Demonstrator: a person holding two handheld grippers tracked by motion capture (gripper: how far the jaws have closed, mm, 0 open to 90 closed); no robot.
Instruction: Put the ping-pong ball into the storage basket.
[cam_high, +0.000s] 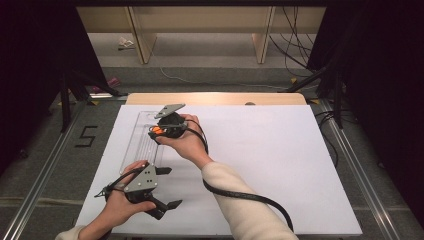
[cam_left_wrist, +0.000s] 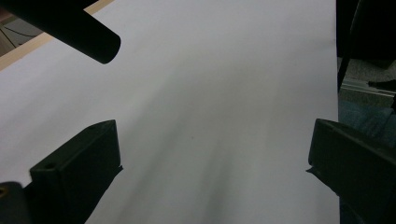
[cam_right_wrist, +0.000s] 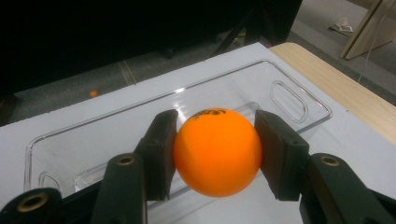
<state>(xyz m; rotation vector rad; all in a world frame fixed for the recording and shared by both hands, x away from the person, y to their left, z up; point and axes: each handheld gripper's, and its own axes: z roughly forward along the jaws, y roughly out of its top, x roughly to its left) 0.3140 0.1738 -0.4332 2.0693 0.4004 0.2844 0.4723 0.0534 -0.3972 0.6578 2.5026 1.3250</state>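
An orange ball (cam_right_wrist: 217, 151) with black print sits squeezed between the two black pads of my right gripper (cam_right_wrist: 215, 125). It hangs over a long clear plastic tray (cam_right_wrist: 289, 93) lying on the white sheet. In the high view the right gripper (cam_high: 159, 131) holds the ball (cam_high: 156, 131) above the far part of the tray (cam_high: 135, 145), at the sheet's left side. My left gripper (cam_high: 170, 187) rests low near the front left corner of the sheet. Its jaws stand wide apart, and in the left gripper view (cam_left_wrist: 215, 144) there is just bare white sheet between them.
The white sheet (cam_high: 260, 160) covers a wooden table (cam_high: 215, 98). The right gripper's cable (cam_high: 250, 196) loops across the sheet at the front. Metal rails (cam_high: 45, 165) run along both sides, with a "5" (cam_high: 86, 136) on the floor. A small orange item (cam_right_wrist: 94, 93) lies on the floor beyond the tray.
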